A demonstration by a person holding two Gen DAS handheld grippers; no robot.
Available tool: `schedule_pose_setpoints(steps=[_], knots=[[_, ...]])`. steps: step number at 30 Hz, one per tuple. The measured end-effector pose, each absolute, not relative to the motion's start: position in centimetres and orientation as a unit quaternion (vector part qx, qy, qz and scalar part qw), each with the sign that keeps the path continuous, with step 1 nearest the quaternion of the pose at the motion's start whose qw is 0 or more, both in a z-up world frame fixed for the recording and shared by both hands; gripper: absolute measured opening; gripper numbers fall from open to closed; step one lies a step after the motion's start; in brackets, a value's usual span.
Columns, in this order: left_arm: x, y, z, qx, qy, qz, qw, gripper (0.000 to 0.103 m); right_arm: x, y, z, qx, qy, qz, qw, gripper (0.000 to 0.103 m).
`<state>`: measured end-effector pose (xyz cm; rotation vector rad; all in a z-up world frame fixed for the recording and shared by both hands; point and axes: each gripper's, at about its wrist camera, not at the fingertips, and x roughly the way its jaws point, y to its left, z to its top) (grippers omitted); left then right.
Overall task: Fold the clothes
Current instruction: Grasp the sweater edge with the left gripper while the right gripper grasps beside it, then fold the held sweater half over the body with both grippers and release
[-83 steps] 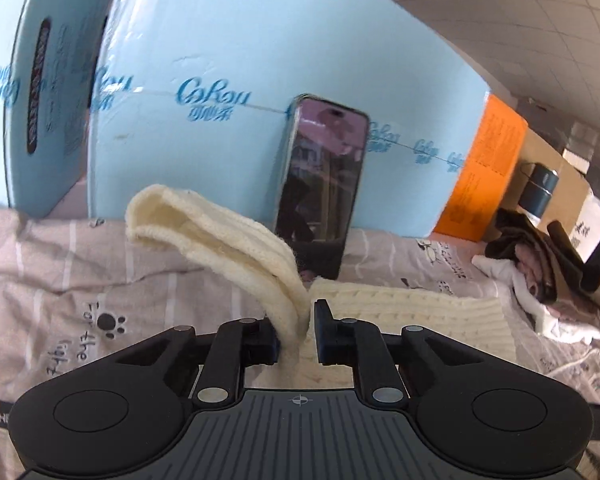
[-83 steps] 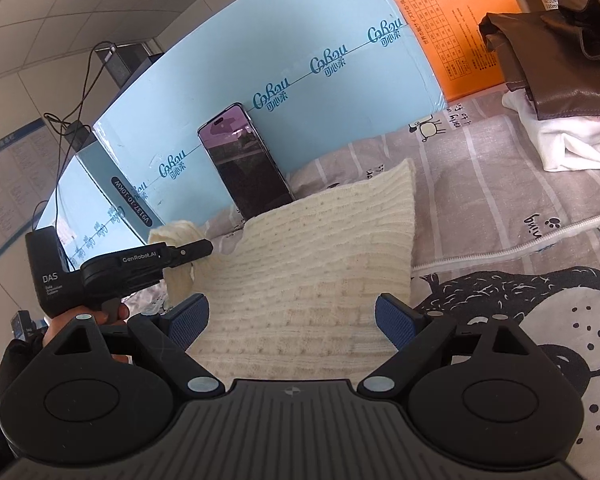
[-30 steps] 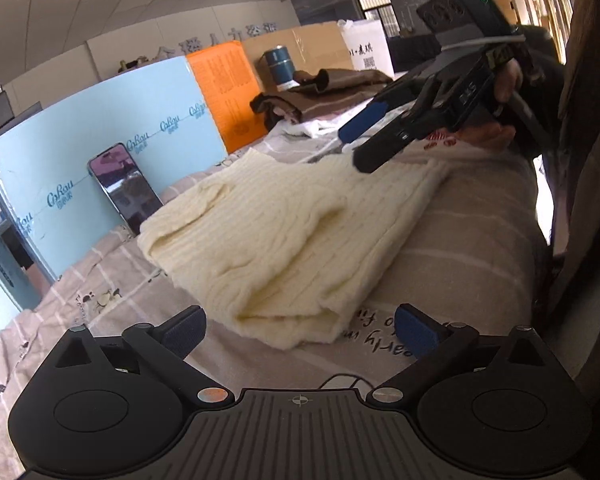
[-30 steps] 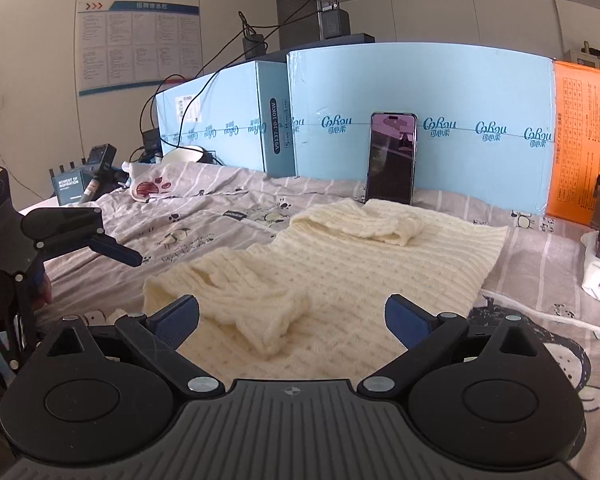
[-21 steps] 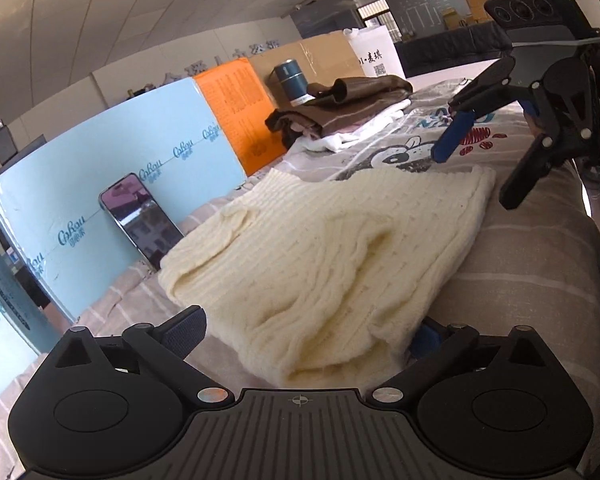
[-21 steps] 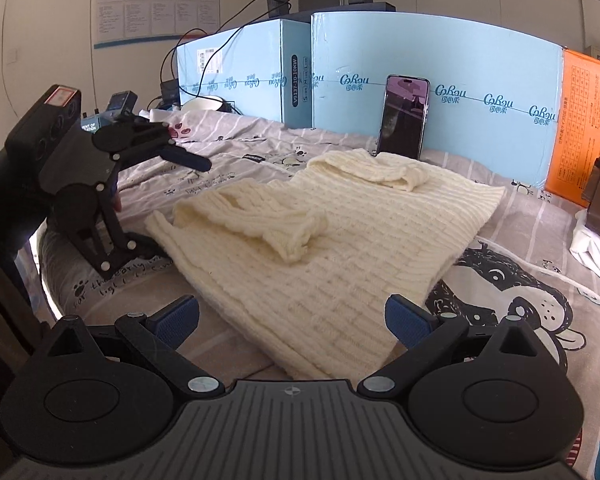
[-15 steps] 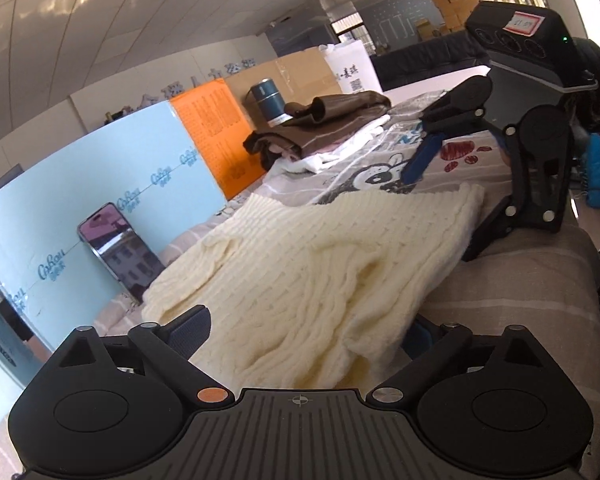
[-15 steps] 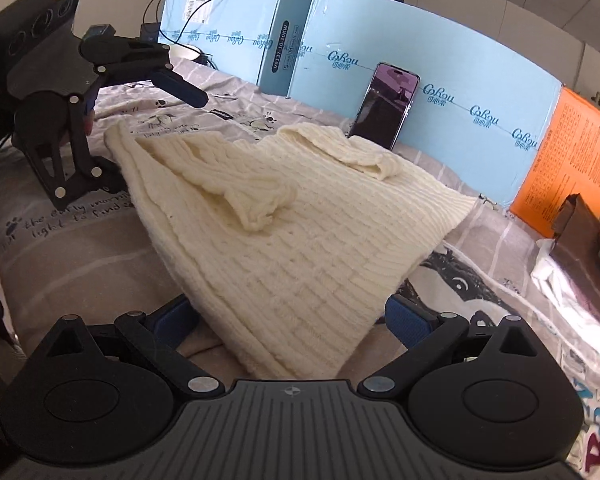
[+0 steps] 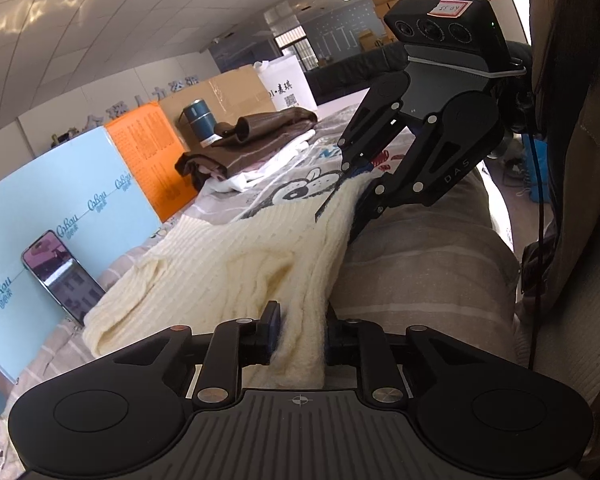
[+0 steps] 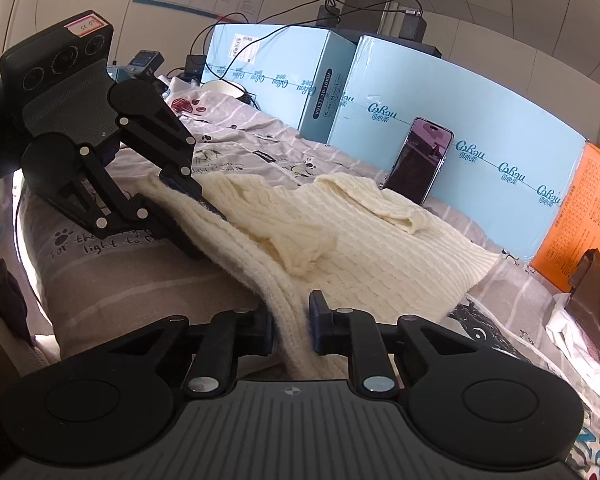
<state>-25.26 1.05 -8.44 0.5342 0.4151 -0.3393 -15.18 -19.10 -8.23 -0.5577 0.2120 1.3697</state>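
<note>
Left gripper and right gripper each pinch the cream sweater's near hem; lift together, fold toward the phone.

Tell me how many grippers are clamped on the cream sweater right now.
2. The left gripper pinches one near corner of the cream knit sweater's hem, the right gripper the other corner, both at the bed's front edge.

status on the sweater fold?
Done: both sleeves already lie folded across the cream knit sweater. In hand: left gripper and right gripper are each shut on a corner of its near hem. Left: carrying that hem over toward the collar end by the phone.
</note>
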Motion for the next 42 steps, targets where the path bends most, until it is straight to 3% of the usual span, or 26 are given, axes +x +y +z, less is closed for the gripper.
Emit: schedule_pose_setpoints(steps=[6,9,12,14,16,18,19,23,31,36,42], knots=[[-28.3,-0.7,-6.8,0.271,0.171,-0.186,0.929,0.019,-17.6,-21.7,-6.8,-0.251,0.075,0.647,0.717,0.014],[-27.6,-0.5,-6.6,0.283,0.157,-0.137,0.936,0.024,-17.6,-21.8,-6.1,-0.246,0.049,0.627,0.737,0.014],[-26.7,0.5,-7.3,0.25,0.182,-0.117,0.944,0.025,-17.0,-21.2,-6.2,-0.24,0.041,0.61,0.754,0.014],[-27.1,0.7,-7.9,0.237,0.197,-0.127,0.943,0.037,-16.6,-21.1,-6.6,-0.232,0.052,0.615,0.752,0.014],[-27.1,0.8,-8.3,0.236,0.202,-0.119,0.943,0.04,-16.1,-21.2,-6.8,-0.226,0.064,0.62,0.749,0.014],[-26.9,0.9,-8.5,0.242,0.201,-0.101,0.944,0.04,-15.9,-21.1,-6.6,-0.217,0.062,0.625,0.748,0.014],[-26.9,0.9,-8.5,0.247,0.197,-0.09,0.944,0.035,-15.7,-21.0,-6.4,-0.212,0.058,0.627,0.748,0.014],[-26.1,1.6,-7.3,0.288,0.125,-0.044,0.949,0.026,-14.7,-20.4,-5.3,-0.194,0.021,0.61,0.768,0.014],[-19.7,5.2,-4.6,0.313,0.067,-0.034,0.947,0.022,-10.0,-18.1,-2.5,-0.16,-0.043,0.576,0.801,0.014],[-15.3,8.1,-3.0,0.266,0.057,-0.025,0.962,0.022,-5.3,-14.3,-0.7,-0.148,-0.06,0.553,0.818,0.014],[-12.1,11.5,-4.1,0.166,0.101,-0.02,0.981,0.023,-0.5,-8.7,-1.5,-0.167,-0.024,0.535,0.828,0.014]])
